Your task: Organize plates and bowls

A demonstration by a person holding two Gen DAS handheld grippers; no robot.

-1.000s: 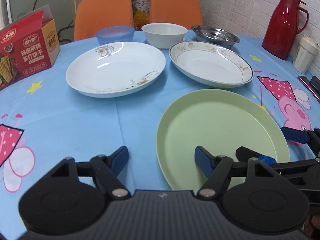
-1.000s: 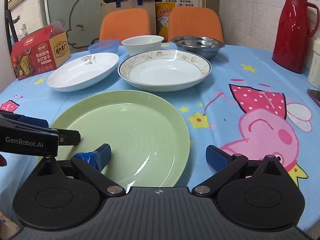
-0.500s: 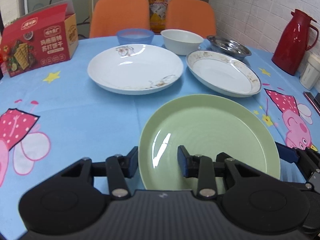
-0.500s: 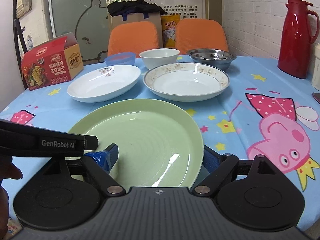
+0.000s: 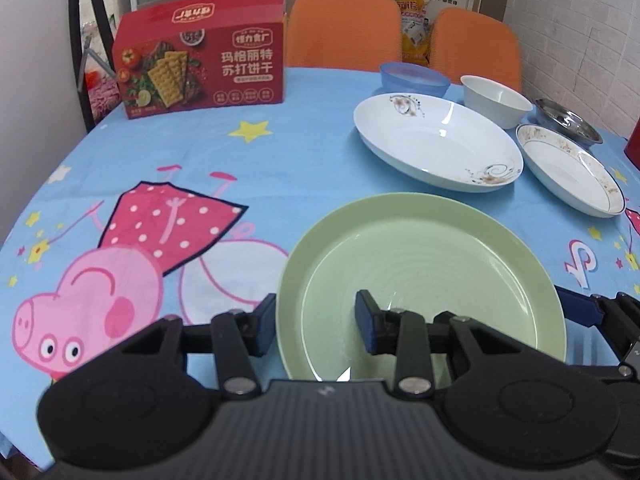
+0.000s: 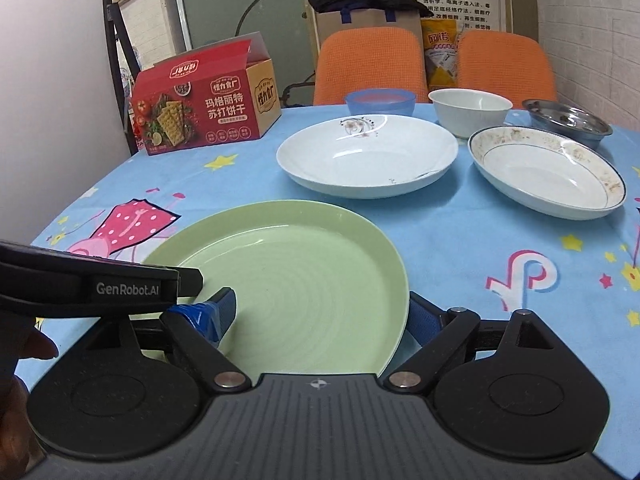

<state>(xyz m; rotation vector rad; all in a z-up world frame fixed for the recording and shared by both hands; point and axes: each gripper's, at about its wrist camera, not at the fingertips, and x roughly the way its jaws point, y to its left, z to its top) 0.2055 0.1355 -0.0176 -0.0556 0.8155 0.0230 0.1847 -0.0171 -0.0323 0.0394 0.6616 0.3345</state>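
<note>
A green plate (image 5: 424, 276) is held above the blue tablecloth, also in the right wrist view (image 6: 296, 276). My left gripper (image 5: 316, 326) is shut on its left rim, one finger outside and one inside. My right gripper (image 6: 320, 316) is shut on its right rim in the same way. Behind stand a white flowered plate (image 5: 436, 140) (image 6: 368, 156), a gold-rimmed plate (image 5: 568, 168) (image 6: 548, 172), a blue bowl (image 5: 414, 78) (image 6: 380, 102), a white bowl (image 5: 496, 100) (image 6: 470, 110) and a steel bowl (image 5: 566, 120) (image 6: 568, 118).
A red cracker box (image 5: 200, 68) (image 6: 204, 110) stands at the back left of the round table (image 5: 200, 168). Two orange chairs (image 6: 368, 64) are behind the table. The left gripper's body (image 6: 92, 286) crosses the right wrist view at the left.
Both grippers have closed onto the green plate's rims and lifted it. Both views have swung left, so the dishes now sit further right and the cracker box looks nearer.
</note>
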